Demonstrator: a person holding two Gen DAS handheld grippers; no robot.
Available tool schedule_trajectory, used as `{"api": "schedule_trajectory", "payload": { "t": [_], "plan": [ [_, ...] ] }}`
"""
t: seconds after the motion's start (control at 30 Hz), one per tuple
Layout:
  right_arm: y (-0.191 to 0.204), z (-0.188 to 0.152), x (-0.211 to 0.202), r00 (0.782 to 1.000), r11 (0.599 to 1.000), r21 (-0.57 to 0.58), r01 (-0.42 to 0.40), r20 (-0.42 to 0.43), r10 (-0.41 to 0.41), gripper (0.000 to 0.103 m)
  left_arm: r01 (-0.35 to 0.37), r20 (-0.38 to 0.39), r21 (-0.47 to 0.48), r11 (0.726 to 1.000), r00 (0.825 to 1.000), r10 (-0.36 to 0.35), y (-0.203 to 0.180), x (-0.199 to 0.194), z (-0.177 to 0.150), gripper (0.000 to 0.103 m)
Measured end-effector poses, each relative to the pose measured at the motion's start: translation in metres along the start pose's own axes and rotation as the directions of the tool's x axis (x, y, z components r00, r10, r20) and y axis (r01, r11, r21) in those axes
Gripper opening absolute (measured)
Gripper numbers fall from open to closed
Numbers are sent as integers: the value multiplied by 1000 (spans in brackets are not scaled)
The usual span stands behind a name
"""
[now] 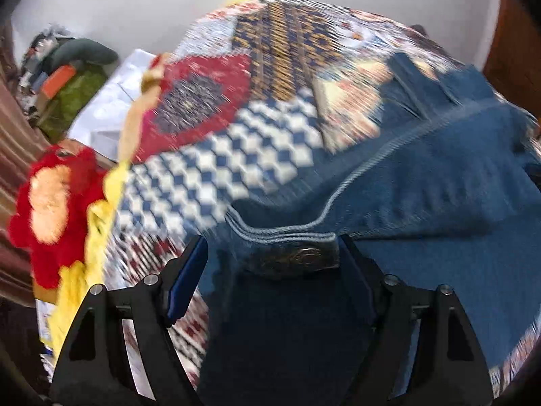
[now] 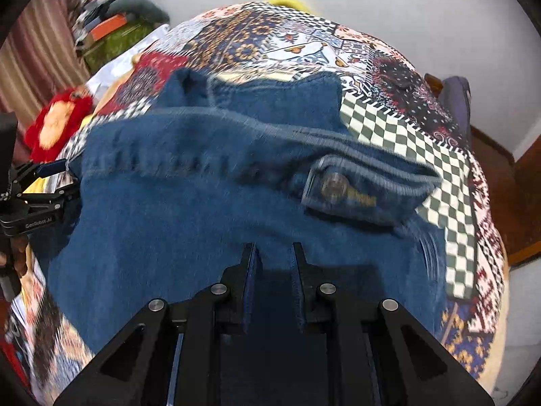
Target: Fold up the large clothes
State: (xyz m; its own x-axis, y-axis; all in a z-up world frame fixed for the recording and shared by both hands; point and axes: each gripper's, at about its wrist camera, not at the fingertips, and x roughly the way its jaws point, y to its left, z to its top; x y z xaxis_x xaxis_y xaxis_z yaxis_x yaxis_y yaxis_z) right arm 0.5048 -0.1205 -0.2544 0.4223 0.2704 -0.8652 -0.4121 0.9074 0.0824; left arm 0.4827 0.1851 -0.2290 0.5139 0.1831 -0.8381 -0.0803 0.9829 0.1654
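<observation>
Lying spread over a bed with a patchwork bedspread [image 2: 436, 155] is a big pair of blue jeans [image 2: 189, 209]. Both pictures are smeared and blurry, so small things are hard to see. The jeans cover most of the middle of the bed, and the top band with its metal button [image 2: 333, 186] points toward the right edge in the right wrist view. In the left wrist view another bit of the band, with a dark tab and a round stud [image 1: 306, 255], sits just in front of the left gripper [image 1: 270, 257]. This gripper has its two fingers spread wide apart, and the cloth lies between them, but the pads do not squeeze it. The right gripper [image 2: 273, 260] has its fingers pulled close with only a thin gap. Blue cloth seems to be in that gap, but it is dark there and I cannot tell if the cloth is truly pinched. The lower end of the jeans is hidden under both grippers. A red and yellow fluffy toy [image 1: 54, 209] lies at the left edge of the bed, partly cut off. A pile of stuff [image 2: 115, 23] sits past the far left corner, too blurry to make out.
</observation>
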Motion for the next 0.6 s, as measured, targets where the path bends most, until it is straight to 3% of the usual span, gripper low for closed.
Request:
{"api": "schedule_trajectory", "payload": {
  "t": [0.1, 0.2, 0.4, 0.43, 0.5, 0.6],
  "plan": [
    [-13, 14, 11, 999, 999, 33, 20, 25, -21, 15, -35, 10, 8, 999, 999, 35, 6, 9, 14, 84],
    [-28, 22, 21, 991, 990, 52, 130, 36, -132, 16, -63, 24, 8, 998, 998, 63, 11, 15, 20, 87],
    [-64, 20, 23, 998, 978, 200, -66, 34, 61, 16, 2, -30, -82, 997, 1000, -4, 32, 32, 20, 91],
    [-67, 18, 22, 998, 973, 224, -62, 26, 57, 16, 8, -34, -92, 996, 999, -12, 33, 32, 20, 91],
    [-66, 16, 16, 1000, 973, 231, 29, -8, -27, 16, 9, -22, -100, 995, 1000, -11, 34, 24, 19, 90],
    [-58, 10, -1, 999, 982, 185, 31, 3, -32, 16, 17, 18, -98, 995, 1000, -16, 36, -3, 16, 90]
  ]
}}
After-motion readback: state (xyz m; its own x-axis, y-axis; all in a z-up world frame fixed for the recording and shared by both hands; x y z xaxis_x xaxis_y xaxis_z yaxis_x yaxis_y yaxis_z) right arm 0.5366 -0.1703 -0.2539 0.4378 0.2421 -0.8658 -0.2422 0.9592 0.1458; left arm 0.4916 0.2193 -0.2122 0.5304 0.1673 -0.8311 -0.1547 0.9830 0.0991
